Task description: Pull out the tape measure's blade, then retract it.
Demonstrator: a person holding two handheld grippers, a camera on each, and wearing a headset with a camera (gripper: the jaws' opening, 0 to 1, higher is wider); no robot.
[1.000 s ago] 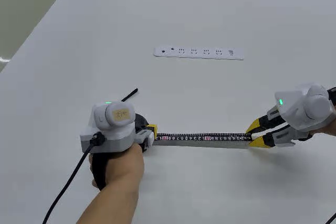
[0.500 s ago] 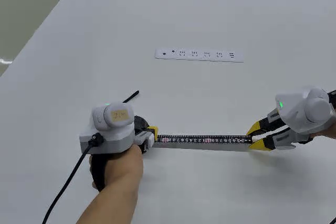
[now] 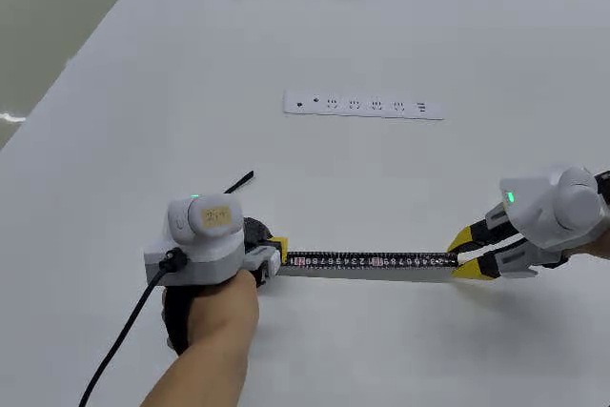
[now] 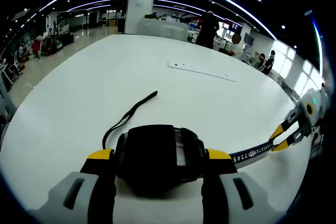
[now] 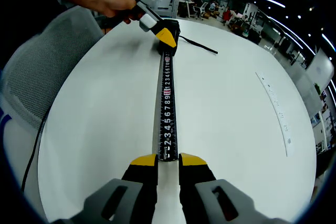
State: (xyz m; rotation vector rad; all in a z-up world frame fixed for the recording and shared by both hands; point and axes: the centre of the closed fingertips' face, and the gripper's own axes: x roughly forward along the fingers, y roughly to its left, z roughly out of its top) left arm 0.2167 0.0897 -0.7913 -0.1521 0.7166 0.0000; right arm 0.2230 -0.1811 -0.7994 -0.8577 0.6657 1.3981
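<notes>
Head view: we see the left gripper low on the left of the white table, held in a hand, its yellow-tipped jaws clamped on the black case of the tape measure; the blade lies pulled out flat along the tabletop, running from the case to the right gripper, whose jaws pinch the blade's far end; a thin black strap trails from the case away from us; a black cable runs from the left gripper's body toward the near edge; a white power strip lies farther up the table, well apart from the tape. Left gripper view: the case sits squarely between the two jaws, touching both, resting on the table; the blade leaves it on the right and reaches the other gripper near the picture's edge; the strap curls ahead of the case; the power strip lies beyond. Right gripper view: our jaws stand narrow, closed on the blade's tip; the numbered blade runs straight ahead to the case, gripped by the left gripper with the hand behind it.
</notes>
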